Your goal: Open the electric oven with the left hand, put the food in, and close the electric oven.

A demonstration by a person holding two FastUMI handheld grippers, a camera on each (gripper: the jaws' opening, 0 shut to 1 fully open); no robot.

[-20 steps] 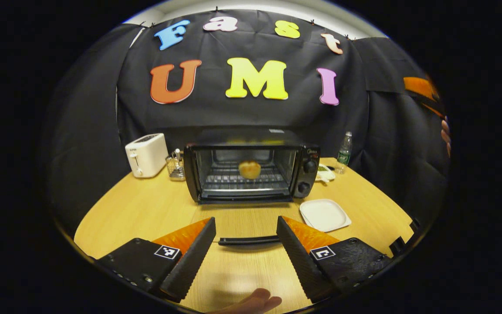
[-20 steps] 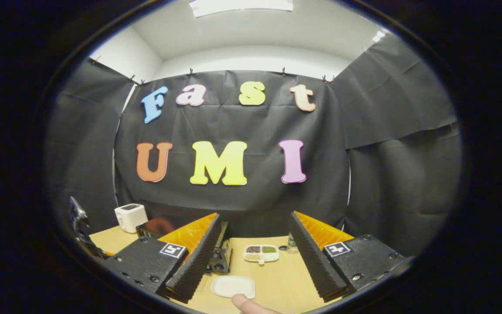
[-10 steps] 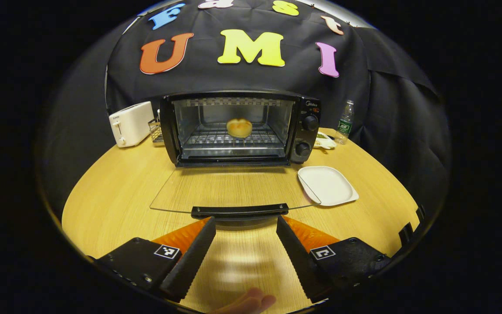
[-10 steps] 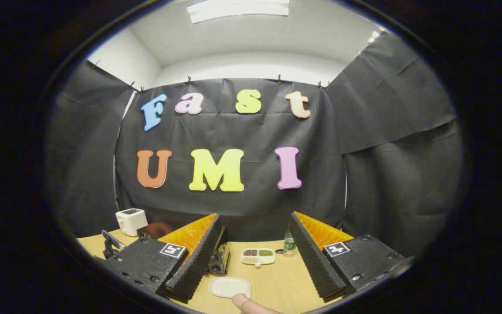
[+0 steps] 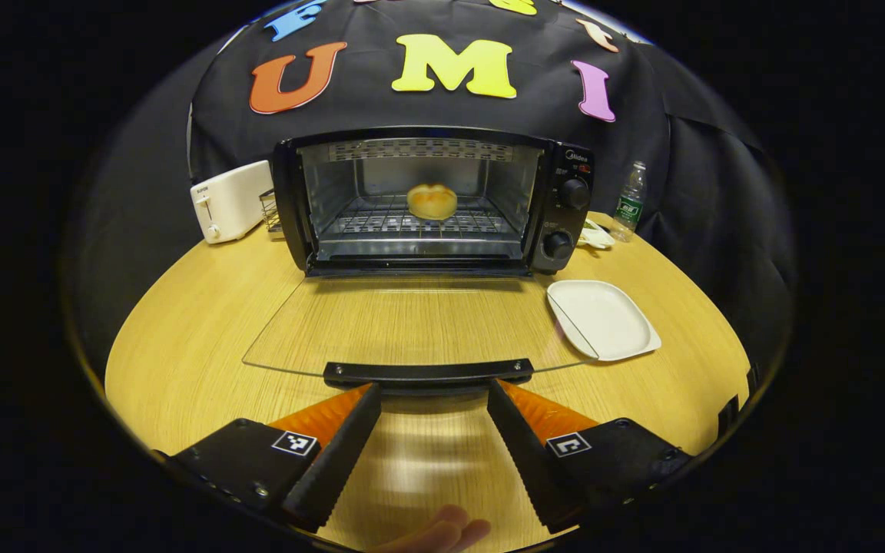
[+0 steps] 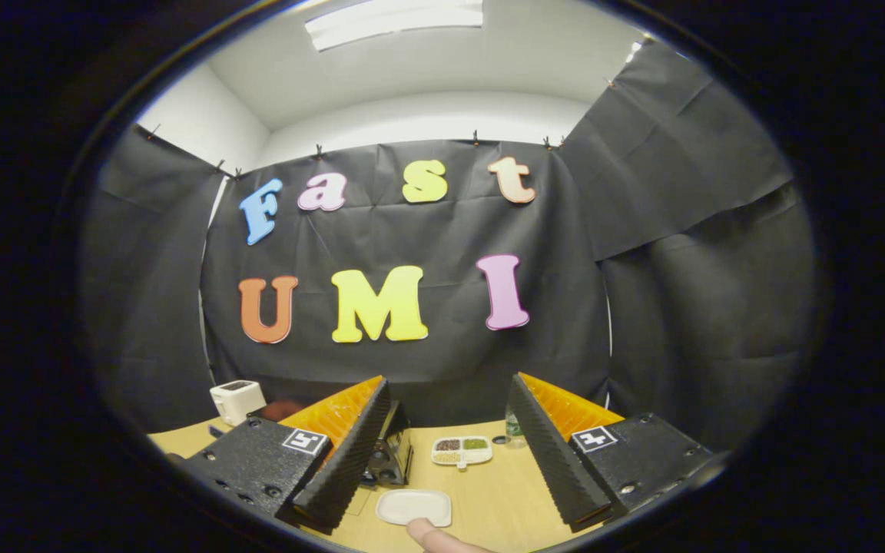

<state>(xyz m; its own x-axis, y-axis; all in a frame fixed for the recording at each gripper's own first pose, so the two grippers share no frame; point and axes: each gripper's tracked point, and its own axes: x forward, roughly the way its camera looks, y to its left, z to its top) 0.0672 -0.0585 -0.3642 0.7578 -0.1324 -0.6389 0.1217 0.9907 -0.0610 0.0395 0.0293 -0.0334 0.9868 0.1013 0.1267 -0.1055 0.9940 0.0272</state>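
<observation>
In the left gripper view, the black electric oven (image 5: pixel 431 201) stands at the back of the round light-wood desk (image 5: pixel 189 346), with its glass door (image 5: pixel 412 322) folded all the way down and lying flat toward the camera. A golden round bread roll (image 5: pixel 432 201) sits on the wire rack (image 5: pixel 381 224) inside the open cavity. The left gripper (image 5: pixel 431 399) is spread wide, holding nothing, its tips just short of the door's black bar handle (image 5: pixel 427 373). A square white plate (image 5: pixel 602 319) lies bare just right of the door, a white toaster (image 5: pixel 229 200) stands left of the oven, and a clear plastic bottle (image 5: pixel 628 201) stands to its right. In the right gripper view, the right gripper (image 6: pixel 446 418) is held high and is also spread apart with nothing between its fingers; below it are the white plate (image 6: pixel 413 507) and a small divided dish (image 6: pixel 462 451).
</observation>
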